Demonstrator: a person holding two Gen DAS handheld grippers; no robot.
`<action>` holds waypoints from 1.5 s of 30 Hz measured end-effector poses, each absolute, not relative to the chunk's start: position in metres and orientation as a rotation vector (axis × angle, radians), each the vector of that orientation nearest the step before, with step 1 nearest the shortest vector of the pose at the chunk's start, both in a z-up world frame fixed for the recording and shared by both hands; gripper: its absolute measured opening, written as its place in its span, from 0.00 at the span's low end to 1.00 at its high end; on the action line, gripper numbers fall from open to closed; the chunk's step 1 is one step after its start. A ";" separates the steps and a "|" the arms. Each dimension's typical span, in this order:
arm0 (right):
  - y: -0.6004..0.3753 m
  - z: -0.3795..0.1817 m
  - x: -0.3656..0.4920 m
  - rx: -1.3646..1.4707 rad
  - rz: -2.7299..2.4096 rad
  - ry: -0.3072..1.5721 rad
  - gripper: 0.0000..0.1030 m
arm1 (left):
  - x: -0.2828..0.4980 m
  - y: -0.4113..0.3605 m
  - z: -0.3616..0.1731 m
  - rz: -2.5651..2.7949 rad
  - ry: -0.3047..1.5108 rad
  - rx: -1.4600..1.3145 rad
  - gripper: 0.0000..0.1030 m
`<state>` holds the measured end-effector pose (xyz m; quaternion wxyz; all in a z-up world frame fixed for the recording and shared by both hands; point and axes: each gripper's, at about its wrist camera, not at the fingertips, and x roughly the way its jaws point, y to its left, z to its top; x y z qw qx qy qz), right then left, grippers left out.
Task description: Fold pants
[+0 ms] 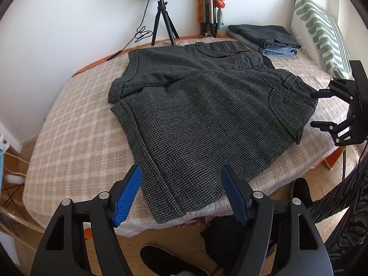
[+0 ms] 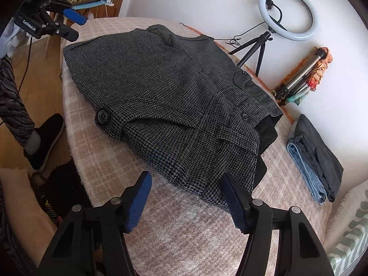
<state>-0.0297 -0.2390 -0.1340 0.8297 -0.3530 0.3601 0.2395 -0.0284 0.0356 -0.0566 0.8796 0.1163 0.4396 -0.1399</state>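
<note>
Dark grey houndstooth short pants (image 1: 202,115) lie spread on the checked bed cover (image 1: 76,142), one leg lying over the other, waistband to the right. They also show in the right wrist view (image 2: 165,96), with buttons along the waistband. My left gripper (image 1: 181,172) is open and empty, hovering just over the hem of the near leg. My right gripper (image 2: 185,180) is open and empty, hovering at the waistband edge. The right gripper shows in the left wrist view (image 1: 318,109), and the left gripper shows in the right wrist view (image 2: 76,27).
A stack of folded pants (image 1: 266,38) lies at the far corner of the bed; it also shows in the right wrist view (image 2: 315,156). A striped pillow (image 1: 319,34) leans at the right. A ring light on a tripod (image 1: 161,4) stands by the wall. The person's feet (image 2: 46,140) are beside the bed.
</note>
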 end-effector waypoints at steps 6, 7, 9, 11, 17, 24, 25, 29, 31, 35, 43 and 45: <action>-0.230 -0.143 -0.028 -0.885 0.454 0.753 0.45 | -0.029 0.035 -0.063 -0.346 0.954 0.241 0.68; -0.230 -0.143 -0.027 -0.897 0.451 0.748 0.43 | -0.029 0.032 -0.064 -0.353 0.953 0.252 0.68; -0.227 -0.141 -0.027 -0.905 0.440 0.732 0.34 | -0.031 0.026 -0.065 -0.379 0.947 0.281 0.68; -0.225 -0.136 -0.025 -0.902 0.418 0.715 0.18 | -0.033 0.018 -0.068 -0.396 0.944 0.319 0.68; -0.225 -0.106 -0.006 -0.796 0.376 0.663 0.10 | -0.038 0.000 -0.081 -0.429 0.955 0.388 0.68; -0.225 -0.079 0.006 -0.708 0.341 0.614 0.09 | -0.039 -0.017 -0.092 -0.364 0.892 0.517 0.68; -0.224 -0.077 0.007 -0.698 0.338 0.605 0.09 | -0.039 -0.017 -0.093 -0.337 0.882 0.538 0.68; -0.225 -0.070 0.008 -0.663 0.339 0.588 0.09 | -0.027 -0.006 -0.099 -0.247 0.885 0.541 0.38; -0.226 -0.069 0.008 -0.643 0.352 0.592 0.09 | -0.020 0.003 -0.099 -0.226 0.879 0.503 0.18; -0.225 -0.070 0.004 -0.656 0.325 0.576 0.08 | -0.010 0.009 -0.079 -0.205 0.823 0.427 0.07; -0.234 -0.038 0.011 -0.531 0.282 0.504 0.08 | 0.005 0.014 -0.024 -0.162 0.659 0.401 0.07; -0.233 -0.028 0.017 -0.513 0.269 0.488 0.08 | 0.014 0.013 -0.015 -0.150 0.639 0.417 0.06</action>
